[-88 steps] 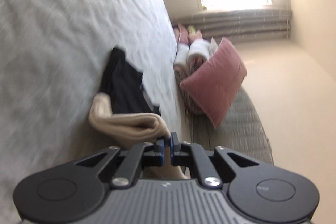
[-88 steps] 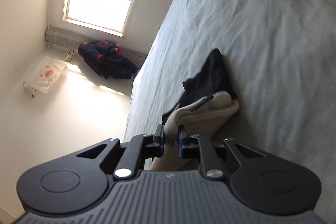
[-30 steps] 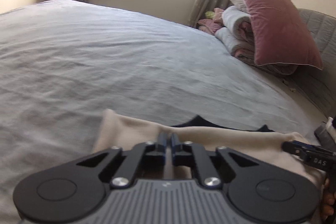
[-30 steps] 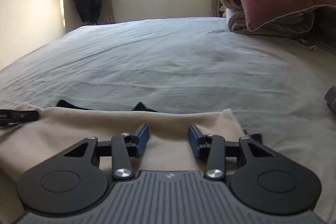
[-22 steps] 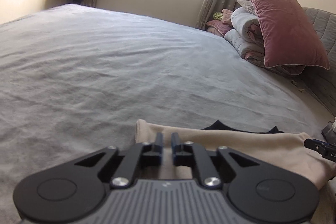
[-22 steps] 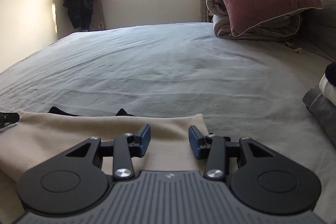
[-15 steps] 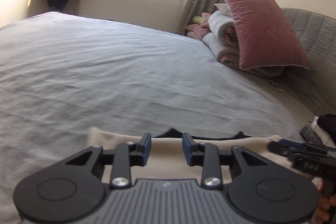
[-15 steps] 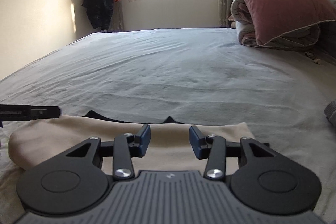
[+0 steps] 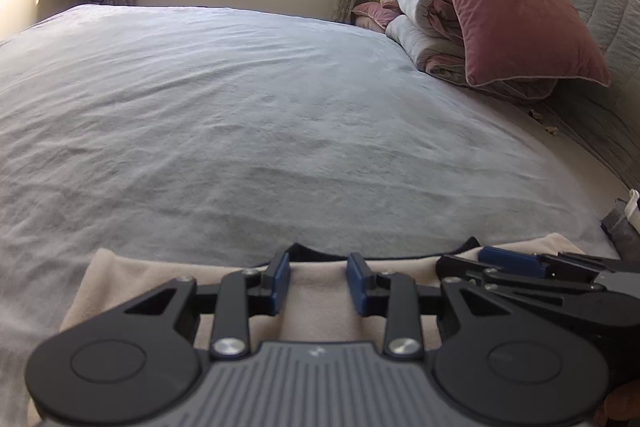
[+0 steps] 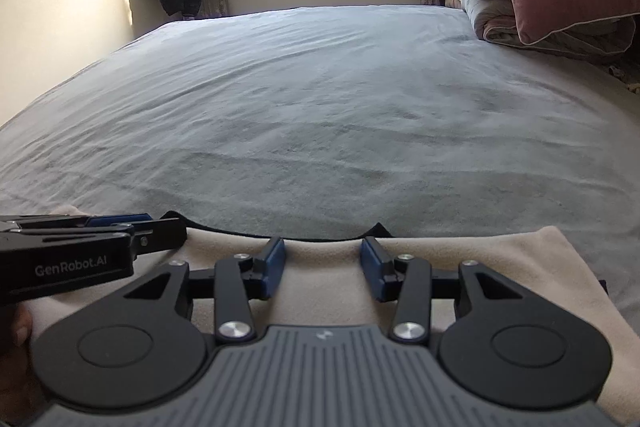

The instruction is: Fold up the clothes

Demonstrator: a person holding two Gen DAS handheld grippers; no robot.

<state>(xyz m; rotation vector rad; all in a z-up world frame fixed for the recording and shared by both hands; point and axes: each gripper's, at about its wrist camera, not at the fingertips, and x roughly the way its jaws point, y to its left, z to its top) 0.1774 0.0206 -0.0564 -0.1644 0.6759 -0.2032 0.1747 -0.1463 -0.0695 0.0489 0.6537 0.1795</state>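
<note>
A beige garment (image 9: 316,295) is lying flat on the bed (image 9: 280,115), at its near edge, folded into a wide band that is running from left to right. Its cloth is looking soft and smooth. Under it a black garment (image 10: 320,233) is lying, and only a thin dark strip with small points is showing along the far side of the beige one. At the right end a small dark corner is also peeking out.

"GenRobot.AI" on the left gripper (image 10: 136,225) body
</note>
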